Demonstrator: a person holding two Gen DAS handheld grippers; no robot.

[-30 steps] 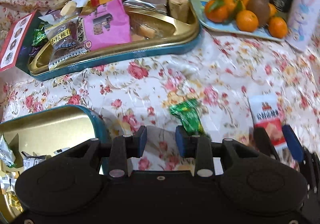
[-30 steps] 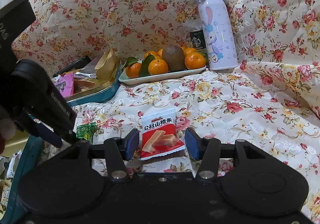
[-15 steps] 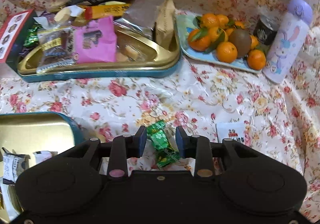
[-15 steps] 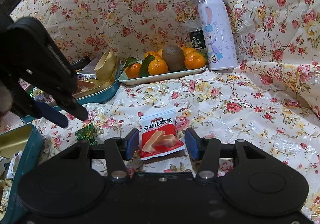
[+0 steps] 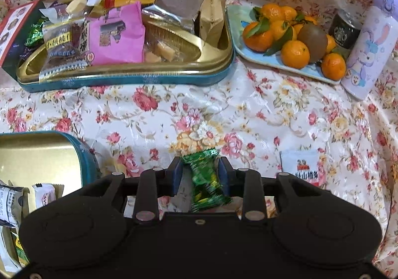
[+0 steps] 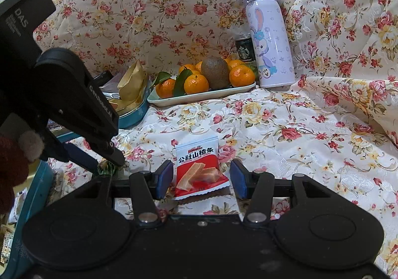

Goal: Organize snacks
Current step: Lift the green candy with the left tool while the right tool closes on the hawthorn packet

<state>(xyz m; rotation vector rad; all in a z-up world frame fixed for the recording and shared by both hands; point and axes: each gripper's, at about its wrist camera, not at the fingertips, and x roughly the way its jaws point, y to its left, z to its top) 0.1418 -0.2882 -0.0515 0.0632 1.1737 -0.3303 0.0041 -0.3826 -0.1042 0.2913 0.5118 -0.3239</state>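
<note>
A green-wrapped candy lies on the flowered cloth between the blue pads of my left gripper, which is open and points steeply down; the pads do not press it. In the right wrist view the left gripper hangs over that candy. My right gripper is open too, with a red and white snack packet flat on the cloth between its fingers, untouched. The packet shows at the right in the left wrist view. A teal tin full of snacks stands at the back.
A second teal tin with several packets sits at the near left. A plate of tangerines and a kiwi, a dark can and a lilac bottle stand at the back right. Draped flowered cloth rises behind and right.
My left gripper has shifted and rolled so that the green candy, earlier just ahead of its right finger, now lies between both fingers. The right gripper and its packet have not moved.
</note>
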